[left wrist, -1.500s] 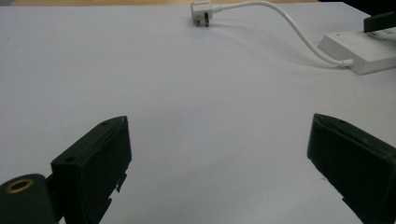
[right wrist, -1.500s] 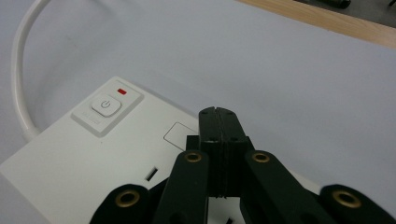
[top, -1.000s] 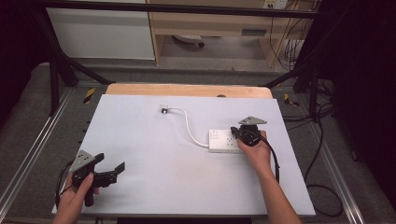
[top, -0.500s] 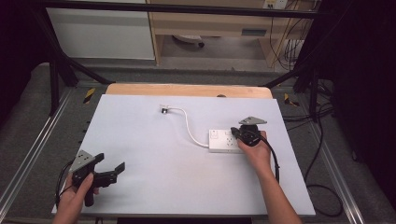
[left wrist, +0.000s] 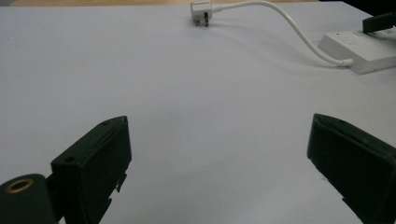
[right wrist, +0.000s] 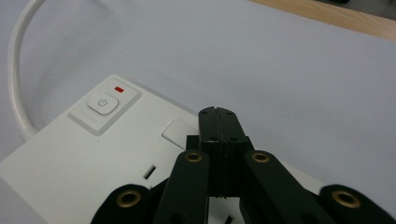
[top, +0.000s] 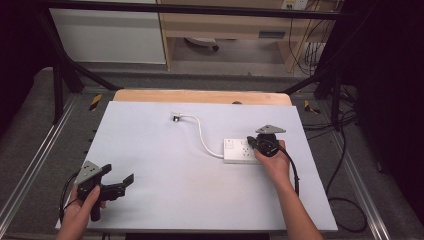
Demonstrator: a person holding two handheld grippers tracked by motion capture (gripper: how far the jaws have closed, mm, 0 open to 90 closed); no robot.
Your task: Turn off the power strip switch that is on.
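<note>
A white power strip (top: 239,151) lies right of the table's middle. Its white cable (top: 202,136) curves back to a plug (top: 176,118) lying loose on the table. My right gripper (top: 252,143) is shut with nothing between its jaws, and its tips (right wrist: 218,115) rest over the strip's top face (right wrist: 70,158), beside the power button (right wrist: 103,103) and a red light (right wrist: 119,89). Whether the tips touch the strip I cannot tell. My left gripper (top: 119,175) sits at the near left, wide open (left wrist: 219,140) and holding nothing. It faces the plug (left wrist: 201,8) and strip (left wrist: 359,51) from far off.
The white tabletop (top: 165,165) has a wooden strip (top: 200,96) along its far edge. Metal frame rails (top: 35,155) run down both sides, and black cables (top: 345,165) hang off the right side. Shelving (top: 225,30) stands behind the table.
</note>
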